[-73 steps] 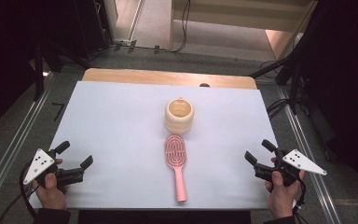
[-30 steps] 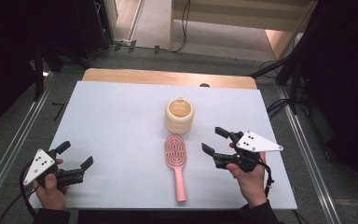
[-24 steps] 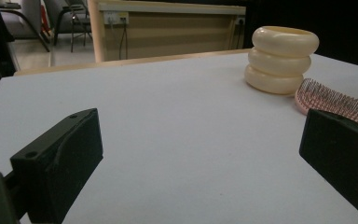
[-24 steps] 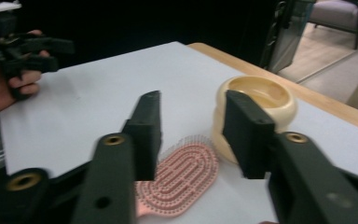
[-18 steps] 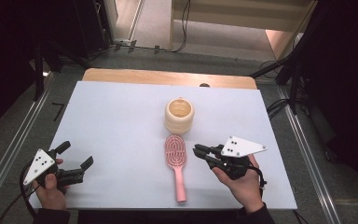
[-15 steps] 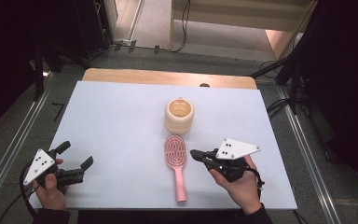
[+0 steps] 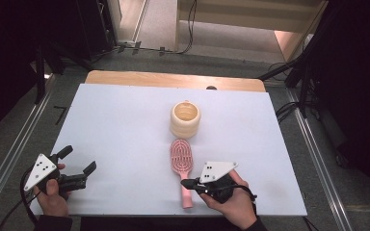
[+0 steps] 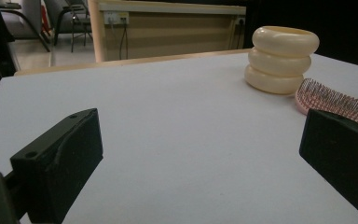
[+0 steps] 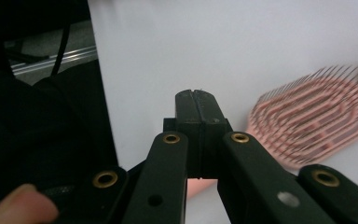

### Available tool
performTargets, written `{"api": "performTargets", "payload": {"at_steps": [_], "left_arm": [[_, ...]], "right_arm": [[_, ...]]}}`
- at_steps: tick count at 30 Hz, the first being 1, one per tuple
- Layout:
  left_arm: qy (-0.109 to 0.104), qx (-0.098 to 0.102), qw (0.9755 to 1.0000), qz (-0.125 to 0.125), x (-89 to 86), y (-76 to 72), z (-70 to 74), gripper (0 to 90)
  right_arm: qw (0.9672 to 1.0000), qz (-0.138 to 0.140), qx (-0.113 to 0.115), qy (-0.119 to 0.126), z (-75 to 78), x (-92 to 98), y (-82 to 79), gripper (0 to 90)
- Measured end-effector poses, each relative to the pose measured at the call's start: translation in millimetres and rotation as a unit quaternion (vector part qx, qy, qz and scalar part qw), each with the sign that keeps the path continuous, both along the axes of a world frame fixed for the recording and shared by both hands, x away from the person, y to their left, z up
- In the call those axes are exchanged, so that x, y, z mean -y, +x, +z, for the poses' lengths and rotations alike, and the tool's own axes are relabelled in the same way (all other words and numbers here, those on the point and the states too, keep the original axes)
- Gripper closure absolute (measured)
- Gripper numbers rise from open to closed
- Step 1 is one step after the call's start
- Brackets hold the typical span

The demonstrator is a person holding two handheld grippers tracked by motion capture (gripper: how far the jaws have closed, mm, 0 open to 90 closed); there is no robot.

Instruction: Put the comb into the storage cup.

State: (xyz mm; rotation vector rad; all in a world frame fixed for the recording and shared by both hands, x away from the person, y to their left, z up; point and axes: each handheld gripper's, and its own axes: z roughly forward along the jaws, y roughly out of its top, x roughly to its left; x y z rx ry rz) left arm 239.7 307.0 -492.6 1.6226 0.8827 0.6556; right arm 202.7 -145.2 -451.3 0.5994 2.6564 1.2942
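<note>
Pink hairbrush (image 7: 181,161) lies flat, bristles up, handle toward the person.

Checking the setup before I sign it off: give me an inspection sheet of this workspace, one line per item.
Surface: white table top, flat and bare around the items; a wooden strip shows along its far edge.
Job's things: pink hairbrush lies bristles up, handle toward the person; cream ringed cup stands upright just beyond its head.
Clutter: nothing seen.
Grippers: right hand-held gripper has its jaws pressed together, tips at the brush handle; whether they touch it cannot be told. Left hand-held gripper is open, resting near the table's near left corner.
Cables: black cables on the floor beyond and right of the table.
Surroundings: grey floor, dark sides, metal rails.
</note>
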Motion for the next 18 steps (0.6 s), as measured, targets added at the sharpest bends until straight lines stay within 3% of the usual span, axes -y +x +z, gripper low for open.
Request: {"api": "performTargets", "payload": {"at_steps": [8,18], "left_arm": [[0.000,0.000,1.0000,0.000,0.1,0.1,-0.1,0.1],[-0.001,0.000,1.0000,0.000,-0.2,0.2,0.0,0.1]], "right_arm": [[0.9990,0.001,-0.042,-0.018,-18.6,-12.2,-5.6,88.2],[0.9976,0.013,-0.050,-0.045,-30.9,-29.1,-8.0,88.2]]}}
